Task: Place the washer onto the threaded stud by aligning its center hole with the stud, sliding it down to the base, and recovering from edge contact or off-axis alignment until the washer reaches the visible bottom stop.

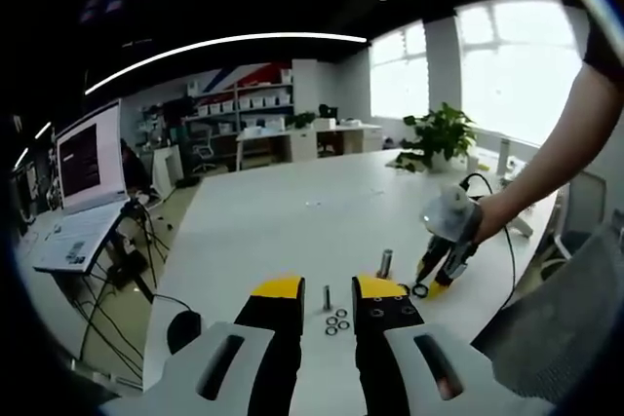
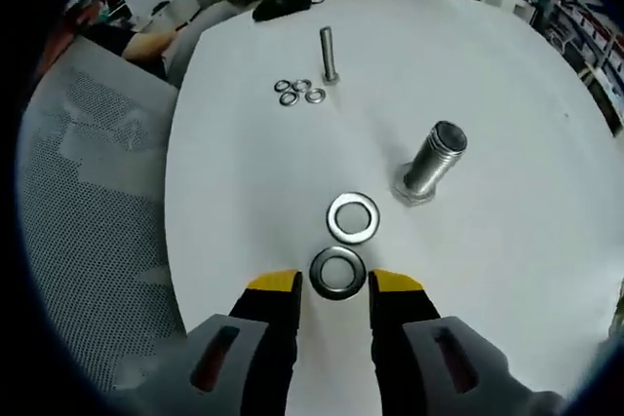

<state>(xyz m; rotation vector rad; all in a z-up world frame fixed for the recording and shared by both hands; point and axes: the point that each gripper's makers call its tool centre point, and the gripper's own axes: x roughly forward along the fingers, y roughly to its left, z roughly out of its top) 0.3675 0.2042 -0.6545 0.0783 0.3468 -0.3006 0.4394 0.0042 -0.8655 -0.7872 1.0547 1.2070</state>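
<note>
The right hand-held gripper (image 2: pixel 336 284) hovers low over the white desk (image 2: pixel 507 65), jaws apart, with one washer (image 2: pixel 337 272) lying flat between its tips, not yet clamped. A second washer (image 2: pixel 353 217) lies just beyond it, and the stud (image 2: pixel 433 163) stands head-down further on and to the right, its axis upright. The left hand-held gripper (image 1: pixel 329 289) waits open, well back, near a smaller bolt (image 1: pixel 327 297) and small washers (image 1: pixel 337 322). The right one is clearly nearer.
</note>
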